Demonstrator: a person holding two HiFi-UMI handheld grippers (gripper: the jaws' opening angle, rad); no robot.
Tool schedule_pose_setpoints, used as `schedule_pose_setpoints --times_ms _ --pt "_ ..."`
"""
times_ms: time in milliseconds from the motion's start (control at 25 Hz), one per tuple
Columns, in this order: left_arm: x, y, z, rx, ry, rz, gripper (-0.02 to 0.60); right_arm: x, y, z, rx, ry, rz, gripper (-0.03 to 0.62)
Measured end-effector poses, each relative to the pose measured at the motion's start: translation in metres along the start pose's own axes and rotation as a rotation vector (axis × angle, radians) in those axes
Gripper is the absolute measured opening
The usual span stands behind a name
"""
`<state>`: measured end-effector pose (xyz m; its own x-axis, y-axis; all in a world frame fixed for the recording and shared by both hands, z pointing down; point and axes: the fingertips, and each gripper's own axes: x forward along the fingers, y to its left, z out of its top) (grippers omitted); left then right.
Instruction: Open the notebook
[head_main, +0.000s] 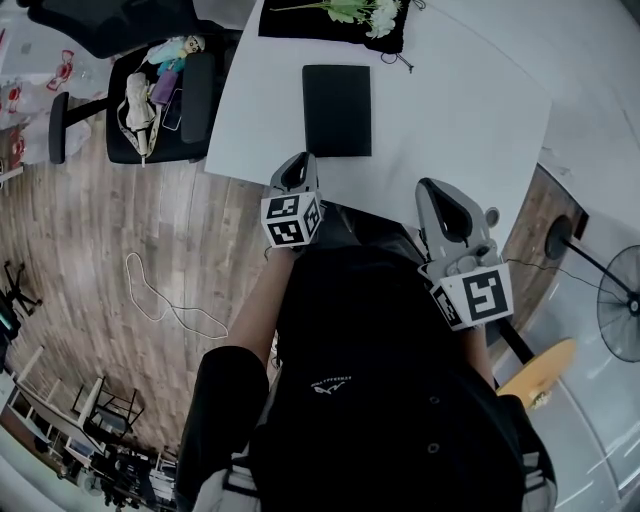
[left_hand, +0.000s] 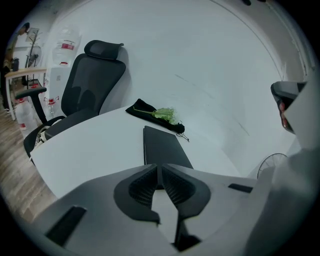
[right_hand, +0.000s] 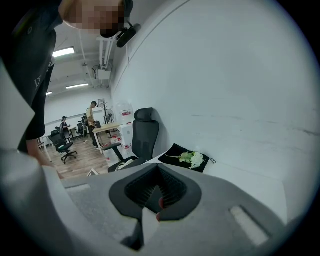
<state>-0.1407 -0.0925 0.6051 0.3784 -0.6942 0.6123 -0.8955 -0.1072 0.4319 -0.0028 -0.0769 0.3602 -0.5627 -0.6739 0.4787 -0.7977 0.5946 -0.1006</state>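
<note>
A closed black notebook (head_main: 337, 110) lies flat on the white table (head_main: 450, 110). In the left gripper view the notebook (left_hand: 165, 146) sits just beyond the jaws. My left gripper (head_main: 297, 163) hovers at the table's near edge, a little short of the notebook, its jaws pressed together on nothing (left_hand: 160, 169). My right gripper (head_main: 433, 187) is held off to the right, near the table's front edge, also shut and empty (right_hand: 159, 169). The right gripper view does not show the notebook.
A black pouch (head_main: 335, 25) with pale green flowers (head_main: 365, 12) lies at the table's far edge. A black office chair (head_main: 165, 95) with toys on its seat stands to the left. A fan (head_main: 620, 300) stands at the right, and a cable (head_main: 165, 300) lies on the wooden floor.
</note>
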Motion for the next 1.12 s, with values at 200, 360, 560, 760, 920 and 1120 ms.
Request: schedule_pose_setpoints --times_ms 200,360,560,760,920,1120 --pt "0.007 0.004 -0.011 -0.028 0.041 0.004 0.012 -0.001 0.002 -0.004 -0.004 0.02 -0.01 0.005" --pt "0.014 0.007 -0.018 -0.076 0.075 -0.011 0.109 0.002 0.003 -0.007 -0.007 0.035 -0.009 0.005" --pt "0.018 0.013 -0.025 -0.137 0.088 0.008 0.098 0.0 0.005 -0.009 -0.022 0.043 -0.007 0.005" --pt "0.024 0.013 -0.03 -0.192 0.109 0.0 0.098 -0.004 0.002 -0.013 -0.013 0.047 -0.01 0.005" --pt "0.026 0.013 -0.033 -0.214 0.113 -0.001 0.098 -0.007 0.0 -0.015 -0.009 0.047 -0.019 0.005" --pt "0.026 0.013 -0.031 -0.236 0.102 0.002 0.084 -0.01 -0.001 -0.018 -0.006 0.044 -0.023 0.005"
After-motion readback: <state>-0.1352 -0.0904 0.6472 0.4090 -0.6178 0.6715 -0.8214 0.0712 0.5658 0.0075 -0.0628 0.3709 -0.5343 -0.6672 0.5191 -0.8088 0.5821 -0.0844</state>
